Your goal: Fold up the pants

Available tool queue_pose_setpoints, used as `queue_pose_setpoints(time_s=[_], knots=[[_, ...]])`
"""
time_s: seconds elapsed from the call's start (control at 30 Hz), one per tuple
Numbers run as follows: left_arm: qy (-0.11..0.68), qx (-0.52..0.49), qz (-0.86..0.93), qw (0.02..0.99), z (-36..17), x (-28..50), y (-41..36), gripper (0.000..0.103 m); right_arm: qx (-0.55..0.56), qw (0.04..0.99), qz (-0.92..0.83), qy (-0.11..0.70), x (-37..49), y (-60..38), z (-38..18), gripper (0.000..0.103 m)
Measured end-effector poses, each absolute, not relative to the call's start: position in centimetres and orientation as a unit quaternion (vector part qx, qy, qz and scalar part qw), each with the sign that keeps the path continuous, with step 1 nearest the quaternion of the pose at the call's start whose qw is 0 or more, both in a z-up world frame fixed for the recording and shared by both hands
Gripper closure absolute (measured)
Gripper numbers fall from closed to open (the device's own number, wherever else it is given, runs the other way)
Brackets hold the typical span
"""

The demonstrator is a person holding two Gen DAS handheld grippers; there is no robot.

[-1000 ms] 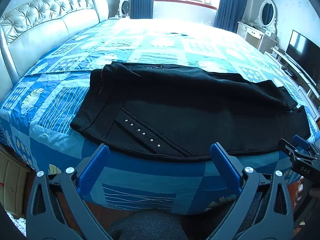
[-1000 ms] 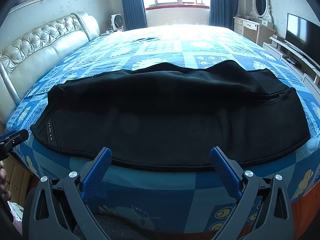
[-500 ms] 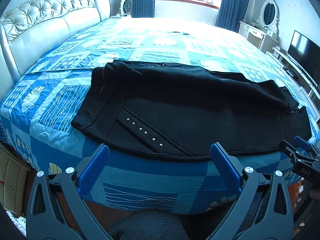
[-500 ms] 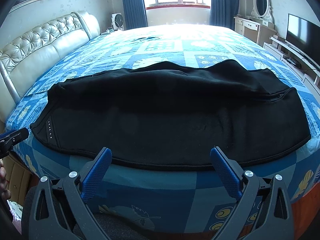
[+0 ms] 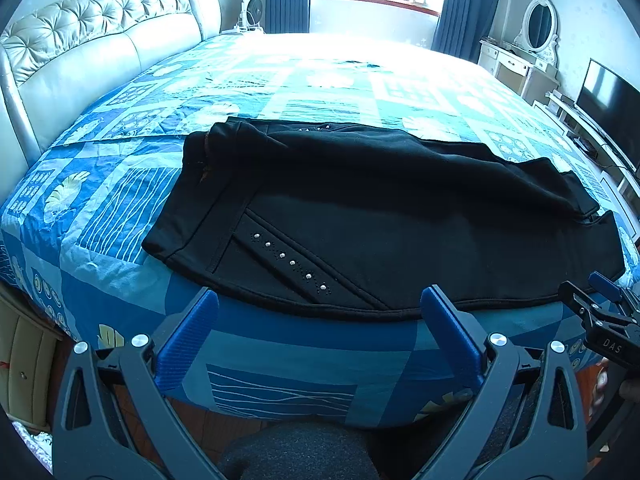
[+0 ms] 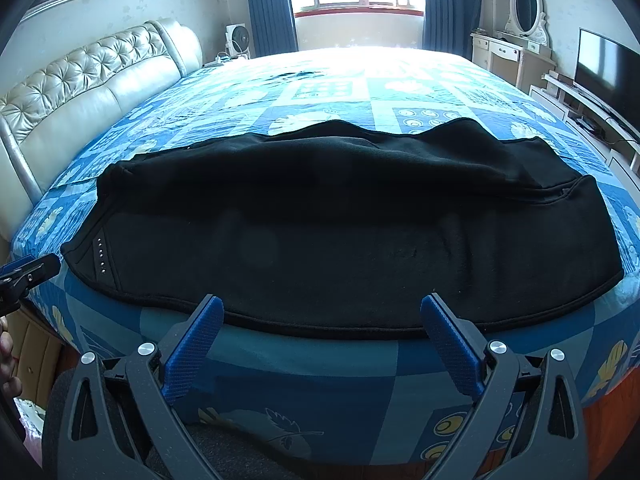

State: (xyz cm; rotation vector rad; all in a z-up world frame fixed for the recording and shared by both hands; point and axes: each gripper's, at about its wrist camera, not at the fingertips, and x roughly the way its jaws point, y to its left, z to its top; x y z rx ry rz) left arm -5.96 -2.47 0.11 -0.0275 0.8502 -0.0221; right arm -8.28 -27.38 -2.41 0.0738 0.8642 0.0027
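Where studs dot one end, black pants (image 5: 392, 216) lie folded lengthwise.

Very little is altered. In the left wrist view the pants (image 5: 384, 216) are seen slightly lower and nearer than a second ago: the waistband's near corner has slid a little down and left, and the row of studs (image 5: 292, 263) likewise. The headboard (image 5: 100, 52) is shifted slightly right, with more of the window shown at the far end. In the right wrist view the framing is changed only by a trace, the pants (image 6: 340, 232) barely displaced.
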Motion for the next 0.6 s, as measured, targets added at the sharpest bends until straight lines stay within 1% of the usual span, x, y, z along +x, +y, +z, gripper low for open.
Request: queue_pose_setpoints(time_s=[0.6], knots=[[0.412,-0.012,-0.011,0.911,0.19,-5.97,-2.42,0.002,0.035,0.907,0.002,0.419,-8.39,-27.19,-2.55,0.005]])
